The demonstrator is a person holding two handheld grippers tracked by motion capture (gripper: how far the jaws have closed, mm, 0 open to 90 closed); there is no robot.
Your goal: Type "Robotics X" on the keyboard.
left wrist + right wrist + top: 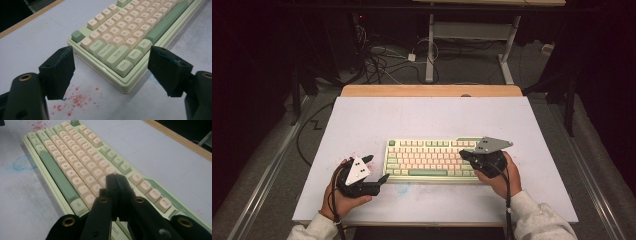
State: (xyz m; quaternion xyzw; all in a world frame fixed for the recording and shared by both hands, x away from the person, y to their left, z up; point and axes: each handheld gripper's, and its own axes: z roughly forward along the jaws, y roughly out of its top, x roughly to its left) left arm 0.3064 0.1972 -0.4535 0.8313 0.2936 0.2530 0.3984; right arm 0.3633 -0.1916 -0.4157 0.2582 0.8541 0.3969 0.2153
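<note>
Keyboard (431, 161) sits flat on the white worktop (362, 120), roughly centred side to side and closer to the near edge than the far wooden edge; long side parallel to the near edge. Green case, cream and green keycaps. No containers on the worktop

Left gripper (373, 169): held in the person's left hand (343, 196) just off the keyboard's left end, near the near-left part of the worktop. Fingers (58, 72) spread wide apart, nothing between them, pads not touching anything. In the left gripper view the keyboard's near-left corner (Ctrl, Shift, Win keys) lies just ahead, between the two fingers' lines but clear of both. Gripper is tilted, pointing across toward the keyboard end and slightly down. Grey plate on top faces up

Right gripper (464, 155): held in the person's right hand (499, 177) over the keyboard's right end, pointing left along the key rows. Fingers (116, 187) pressed together, closed on nothing. In the right gripper view the closed tips sit low over the cream keys on the right part of the board; can't tell whether they actually touch a keycap. Wrist rests at the near-right side of the keyboard, cable trailing back along the sleeve

Worktop marks: red speckles (75, 100) just off the keyboard's left end under the left gripper, faint blue smudge (21, 163) by the keyboard's near edge
</note>
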